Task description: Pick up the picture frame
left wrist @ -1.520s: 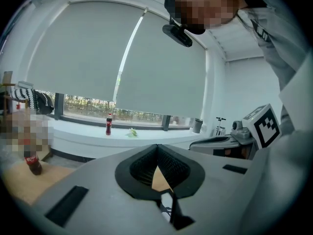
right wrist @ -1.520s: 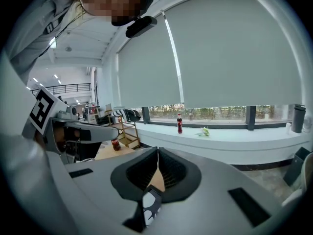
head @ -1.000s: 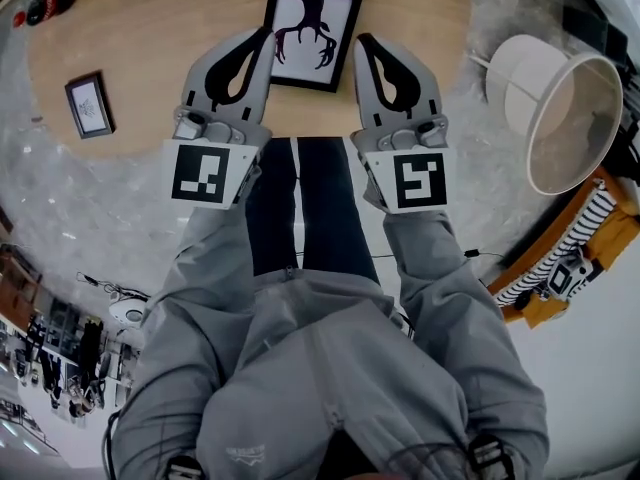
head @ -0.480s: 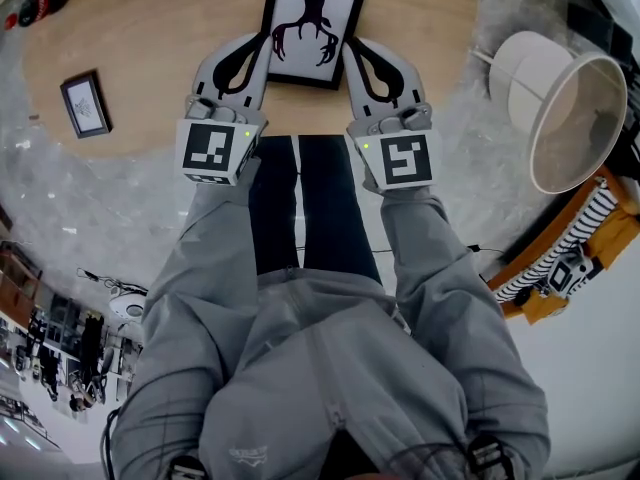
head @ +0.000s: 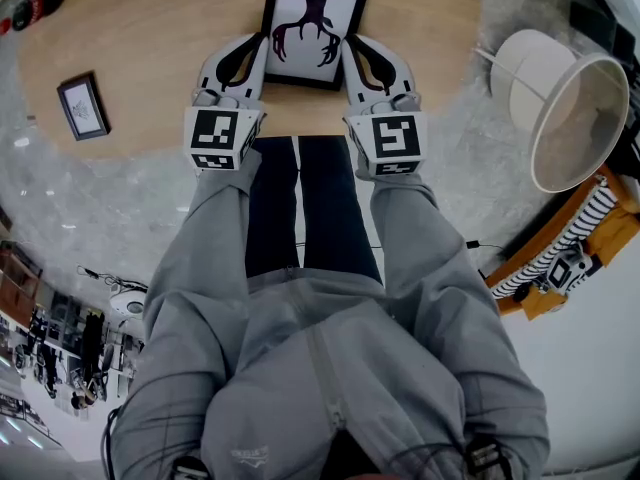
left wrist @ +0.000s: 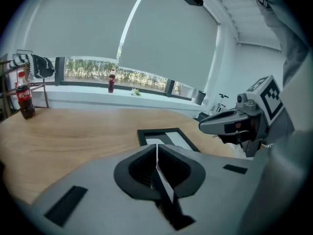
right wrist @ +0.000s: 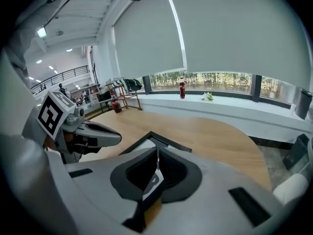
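Note:
A black picture frame [head: 312, 30] with a dark antler figure on white lies flat on the wooden table [head: 150, 38]. My left gripper [head: 260, 44] is shut and empty, with its tip at the frame's near left side. On the other side, my right gripper [head: 351, 45] is also shut with nothing in it, its tip at the near right side. In the left gripper view the shut jaws [left wrist: 156, 147] point at the frame [left wrist: 164, 136] just ahead. In the right gripper view the frame's corner [right wrist: 168, 142] shows just past the shut jaws [right wrist: 157, 153]. I cannot tell whether either tip touches it.
A small black frame [head: 83, 106] lies at the table's left. A cola bottle [left wrist: 24, 99] stands at the far left edge. A white lamp shade [head: 570, 108] lies on the floor to the right. A person's legs stand at the table's near edge.
Both grippers have sunk toward the table and moved forward, from short of the frame's near edge to its two sides. Both stayed shut.

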A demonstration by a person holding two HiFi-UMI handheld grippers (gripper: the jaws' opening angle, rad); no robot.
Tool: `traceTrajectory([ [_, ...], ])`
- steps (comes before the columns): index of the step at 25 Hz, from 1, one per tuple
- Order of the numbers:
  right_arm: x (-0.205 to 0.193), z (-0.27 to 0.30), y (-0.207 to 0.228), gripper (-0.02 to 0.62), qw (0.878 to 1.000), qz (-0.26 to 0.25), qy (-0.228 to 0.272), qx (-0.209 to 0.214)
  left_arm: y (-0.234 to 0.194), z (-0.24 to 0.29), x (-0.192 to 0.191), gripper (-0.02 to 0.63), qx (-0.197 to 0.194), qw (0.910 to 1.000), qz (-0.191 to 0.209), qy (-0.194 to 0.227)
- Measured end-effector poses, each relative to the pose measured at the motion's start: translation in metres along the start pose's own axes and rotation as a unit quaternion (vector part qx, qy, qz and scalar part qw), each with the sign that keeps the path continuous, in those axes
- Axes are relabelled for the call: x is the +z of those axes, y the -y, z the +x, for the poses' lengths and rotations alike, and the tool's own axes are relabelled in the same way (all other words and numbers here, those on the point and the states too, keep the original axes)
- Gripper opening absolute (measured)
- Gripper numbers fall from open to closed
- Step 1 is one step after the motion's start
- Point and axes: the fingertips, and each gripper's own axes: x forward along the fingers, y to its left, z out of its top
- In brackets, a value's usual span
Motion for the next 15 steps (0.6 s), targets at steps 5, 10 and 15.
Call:
traceTrajectory([
  [5,-0.016,0.005,0.001,0.034,1.0,0.01,-0.018,-0.007,-0.002,0.004,-0.012,0.019,-0.003,0.9998,-0.001,-0.02],
  [10,-0.034,0.005,0.008,0.034,0.999,0.019,-0.04,-0.016,0.0,0.01,-0.02,0.02,0.0,0.9994,-0.008,-0.033],
  [15,-0.052,0.011,0.011,0.037,0.996,0.057,-0.067,-0.029,-0.003,0.012,-0.033,0.12,-0.003,0.9983,-0.023,-0.053],
])
